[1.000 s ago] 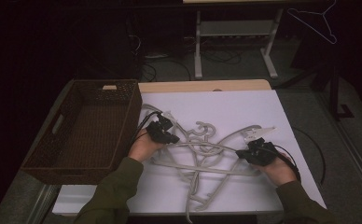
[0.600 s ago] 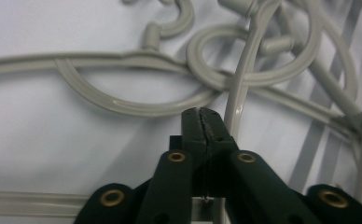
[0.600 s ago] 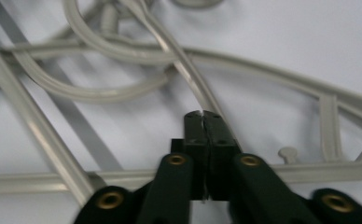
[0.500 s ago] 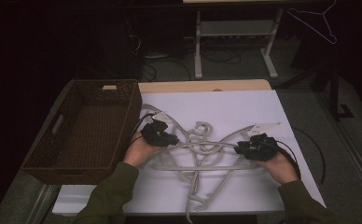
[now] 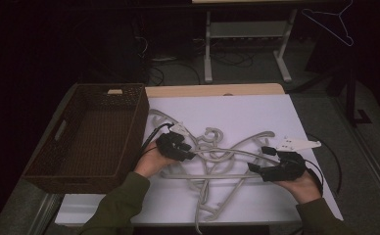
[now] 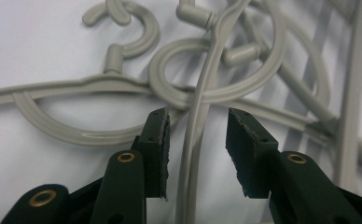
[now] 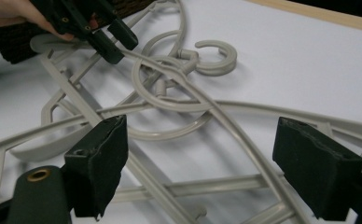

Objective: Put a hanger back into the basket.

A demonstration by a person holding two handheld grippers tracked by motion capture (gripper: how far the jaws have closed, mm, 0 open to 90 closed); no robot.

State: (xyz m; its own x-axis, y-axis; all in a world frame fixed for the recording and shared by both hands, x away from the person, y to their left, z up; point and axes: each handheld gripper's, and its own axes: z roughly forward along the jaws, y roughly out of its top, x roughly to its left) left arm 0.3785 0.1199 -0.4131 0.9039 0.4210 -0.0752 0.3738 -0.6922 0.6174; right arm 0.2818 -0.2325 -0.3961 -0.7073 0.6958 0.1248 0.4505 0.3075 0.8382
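A tangle of several grey plastic hangers lies on the white sheet in the middle of the table. My left gripper is at the pile's left side. It is open, with one thin hanger arm running between its jaws untouched. My right gripper is at the pile's right side, open wide, its jaws straddling hanger bars low over the sheet. In the right gripper view the left gripper shows at the top left, held by a hand.
A dark wicker basket stands at the table's left edge, beside the left hand. A wooden table edge runs along the back. A white frame and a wire hanger are beyond the table.
Both grippers have moved inward onto the hanger pile. The left jaws now straddle a hanger arm.
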